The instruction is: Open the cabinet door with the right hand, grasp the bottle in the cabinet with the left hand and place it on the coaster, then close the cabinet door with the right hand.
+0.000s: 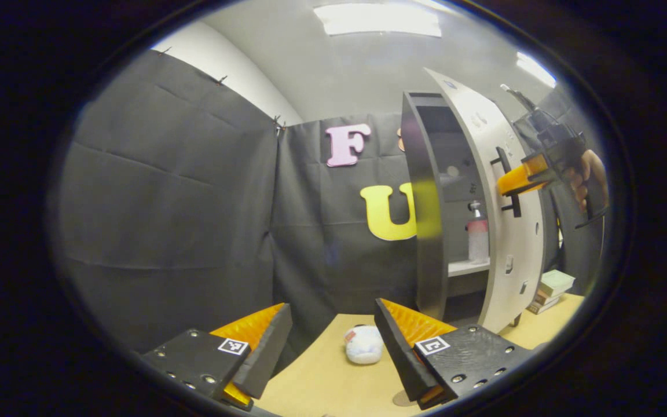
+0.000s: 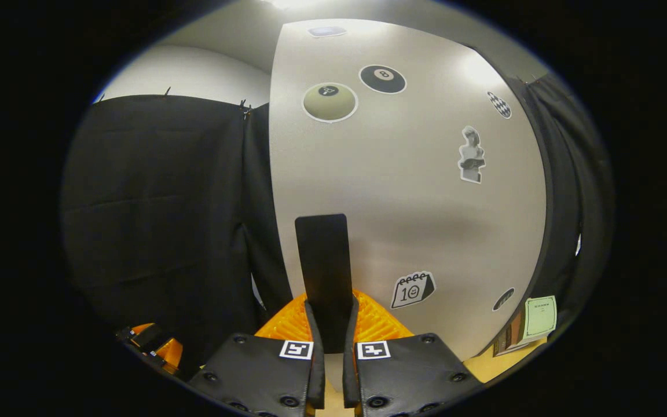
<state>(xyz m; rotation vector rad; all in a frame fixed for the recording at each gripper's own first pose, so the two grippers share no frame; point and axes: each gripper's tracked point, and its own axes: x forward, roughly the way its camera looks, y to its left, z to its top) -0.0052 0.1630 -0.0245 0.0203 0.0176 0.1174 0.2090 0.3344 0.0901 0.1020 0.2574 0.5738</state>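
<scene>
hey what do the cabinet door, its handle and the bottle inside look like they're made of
Cabinet door: smooth pale panel with a soft satin sheen, likely laminated or painted board; stickers lie flat on it.
Handle: flat matte black bar, metal or plastic, hard to tell; the right gripper is shut on it.
Bottle: translucent frosted body with a pump top, probably plastic.

A light wooden table (image 1: 322, 382) filled the lower middle of the left gripper view, with a white plush toy (image 1: 363, 344) on it, the cabinet (image 1: 426, 231) behind, and stacked books (image 1: 552, 289) at right.
</scene>
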